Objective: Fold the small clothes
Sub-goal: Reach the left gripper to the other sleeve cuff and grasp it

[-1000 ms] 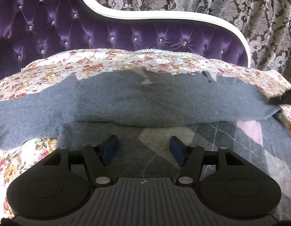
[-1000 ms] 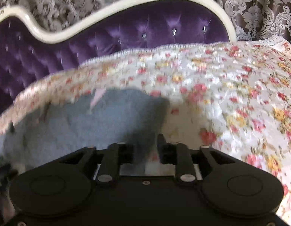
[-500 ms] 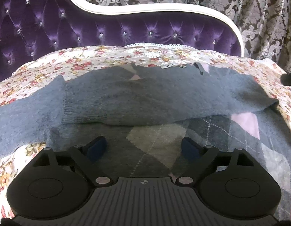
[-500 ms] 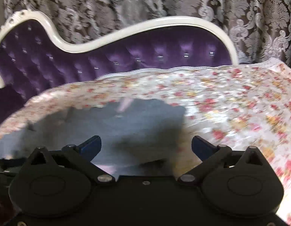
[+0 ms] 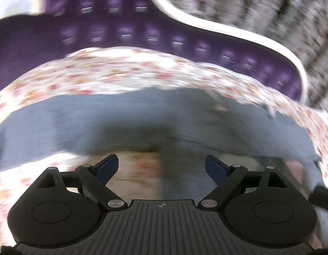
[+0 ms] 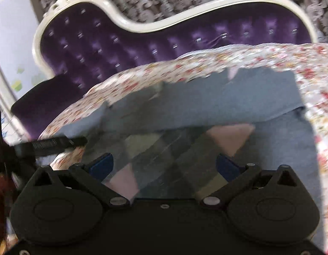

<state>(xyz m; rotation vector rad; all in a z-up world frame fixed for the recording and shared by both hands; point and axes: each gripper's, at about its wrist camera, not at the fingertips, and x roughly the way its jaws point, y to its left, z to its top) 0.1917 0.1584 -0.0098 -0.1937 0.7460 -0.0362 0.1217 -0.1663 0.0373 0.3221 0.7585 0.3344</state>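
A grey knit sweater with a pink and grey argyle front (image 6: 185,140) lies flat on the floral bed cover (image 6: 270,59). One grey sleeve (image 6: 217,99) is folded across its chest. In the blurred left wrist view the sweater (image 5: 142,121) stretches across, its other sleeve reaching left. My left gripper (image 5: 161,167) is open and empty over the sweater's left edge. My right gripper (image 6: 165,165) is open and empty above the argyle front. The left gripper's finger (image 6: 57,142) shows at the left of the right wrist view.
A purple tufted headboard (image 6: 142,42) with a white frame (image 6: 206,6) stands behind the bed. Patterned curtains (image 5: 270,10) hang behind it. The floral cover (image 5: 100,68) extends around the sweater on all sides.
Both grippers have opened wide. The left gripper swung left towards the outstretched sleeve. The right gripper moved left from the sweater's right edge to over the argyle front.
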